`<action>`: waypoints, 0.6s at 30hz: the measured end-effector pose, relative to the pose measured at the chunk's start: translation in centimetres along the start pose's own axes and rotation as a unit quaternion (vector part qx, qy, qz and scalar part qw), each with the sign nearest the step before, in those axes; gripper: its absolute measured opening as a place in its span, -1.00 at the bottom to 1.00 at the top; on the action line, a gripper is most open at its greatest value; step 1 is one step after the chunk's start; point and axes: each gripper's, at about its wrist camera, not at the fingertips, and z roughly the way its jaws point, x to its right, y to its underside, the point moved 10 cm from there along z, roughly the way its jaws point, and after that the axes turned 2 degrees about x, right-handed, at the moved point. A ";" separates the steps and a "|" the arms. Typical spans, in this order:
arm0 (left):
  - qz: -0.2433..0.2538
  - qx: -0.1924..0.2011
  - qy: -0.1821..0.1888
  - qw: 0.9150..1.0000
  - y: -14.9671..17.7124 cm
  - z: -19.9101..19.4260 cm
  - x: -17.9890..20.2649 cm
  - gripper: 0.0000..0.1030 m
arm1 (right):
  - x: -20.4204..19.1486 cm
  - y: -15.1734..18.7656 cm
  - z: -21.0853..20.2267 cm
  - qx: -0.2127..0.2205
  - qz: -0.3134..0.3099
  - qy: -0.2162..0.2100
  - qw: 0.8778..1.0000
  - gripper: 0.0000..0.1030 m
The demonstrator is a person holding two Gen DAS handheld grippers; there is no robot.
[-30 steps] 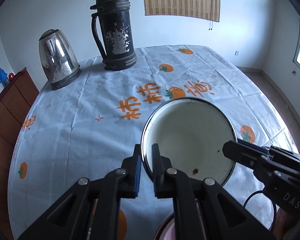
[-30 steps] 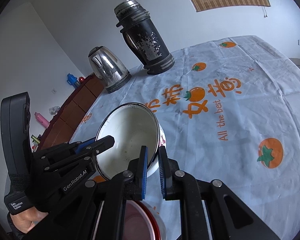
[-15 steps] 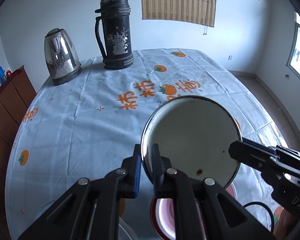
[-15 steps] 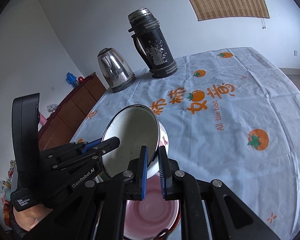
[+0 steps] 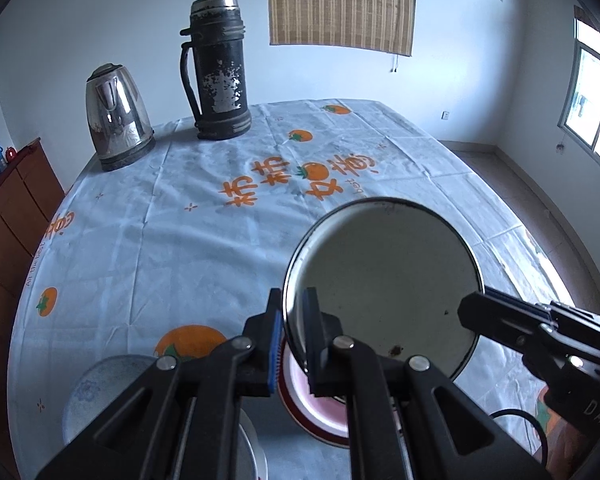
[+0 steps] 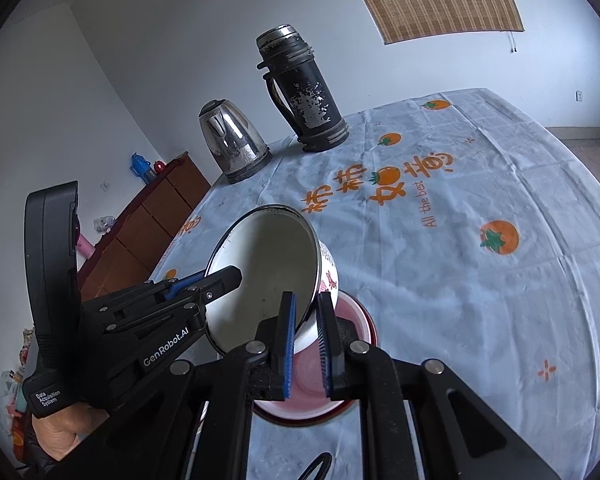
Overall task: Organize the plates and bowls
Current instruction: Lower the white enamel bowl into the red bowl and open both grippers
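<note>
Right wrist view: both grippers (image 6: 305, 340) (image 5: 291, 340) pinch the enamel bowl's (image 6: 268, 268) rim — tilted, mouth facing them, seemingly above the pink plate (image 6: 352, 320).

The white bowl (image 5: 384, 280) clamped between both tools looks like glossy enamel with a thin dark metal rim and small chips. Under it, the pink plate (image 6: 312, 396) shines smoothly. Beyond the tools, the kettle (image 5: 116, 120) is polished mirror-like metal, the black flask (image 5: 218, 76) matt with paint flaked to bare metal. Creased cloth (image 5: 180, 240) covers the counter.
</note>
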 end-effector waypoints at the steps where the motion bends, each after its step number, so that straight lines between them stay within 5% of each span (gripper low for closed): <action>1: 0.002 0.000 0.001 1.000 0.2 -0.1 0.2 -0.87 | 0.0 0.2 -0.3 0.001 0.001 0.001 1.000 -0.77; 18: 0.010 -0.011 0.004 1.000 2.3 -0.3 1.2 -0.87 | 0.2 2.6 -2.1 0.002 0.019 0.006 1.000 -0.77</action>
